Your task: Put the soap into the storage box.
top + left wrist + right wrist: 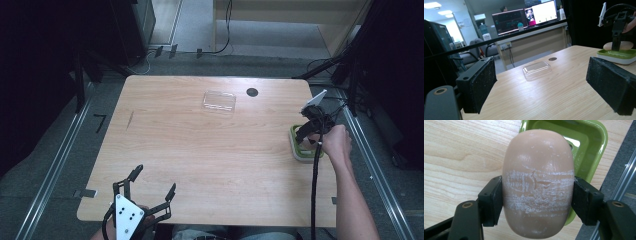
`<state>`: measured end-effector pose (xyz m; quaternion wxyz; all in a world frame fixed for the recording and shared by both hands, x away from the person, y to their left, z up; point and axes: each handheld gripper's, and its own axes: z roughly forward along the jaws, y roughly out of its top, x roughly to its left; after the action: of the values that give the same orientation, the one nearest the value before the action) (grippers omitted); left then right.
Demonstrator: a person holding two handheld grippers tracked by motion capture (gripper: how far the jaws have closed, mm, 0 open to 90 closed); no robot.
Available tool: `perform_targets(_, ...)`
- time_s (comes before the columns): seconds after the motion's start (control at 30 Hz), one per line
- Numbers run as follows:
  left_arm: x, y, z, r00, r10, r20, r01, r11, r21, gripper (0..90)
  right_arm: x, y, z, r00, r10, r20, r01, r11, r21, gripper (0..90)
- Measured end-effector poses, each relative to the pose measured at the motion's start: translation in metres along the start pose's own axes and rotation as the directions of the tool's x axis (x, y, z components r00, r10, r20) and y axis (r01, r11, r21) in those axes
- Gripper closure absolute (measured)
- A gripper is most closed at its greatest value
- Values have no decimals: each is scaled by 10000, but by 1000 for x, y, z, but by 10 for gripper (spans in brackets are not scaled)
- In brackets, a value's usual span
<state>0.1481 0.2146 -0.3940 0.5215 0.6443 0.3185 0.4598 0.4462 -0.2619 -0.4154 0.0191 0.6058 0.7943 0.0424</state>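
I hold the smooth, oval, beige soap bar [538, 182] clamped across its width in my right gripper [537, 202], over the green-and-white plastic soap dish [584, 145] at the worktop's right edge. I should keep it level and avoid squeezing harder. My left gripper [150, 187] rests open at the near left corner, well apart.

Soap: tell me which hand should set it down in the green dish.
Right. Its claw is shut on the soap just above the dish; the left claw is open at the table's near edge.
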Motion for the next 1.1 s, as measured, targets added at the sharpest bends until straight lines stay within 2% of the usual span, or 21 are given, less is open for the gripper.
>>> perform_targets(0.23,0,0,0,10000,7,2,-7,10000,3,99,-4,0,3,9996,238,-119,-239,9997,-25,333)
perform_targets(0.57,0,0,0,10000,6,4,-6,10000,3,99,-6,2,7,9993,329,-149,-329,9995,-13,333)
perform_targets(0.77,0,0,0,10000,12,4,-12,10000,10,99,-9,3,11,9985,549,-29,-549,9985,50,334)
perform_targets(1.1,0,0,0,10000,11,6,-11,10000,9,99,-12,8,18,9979,648,41,-649,9977,211,333)
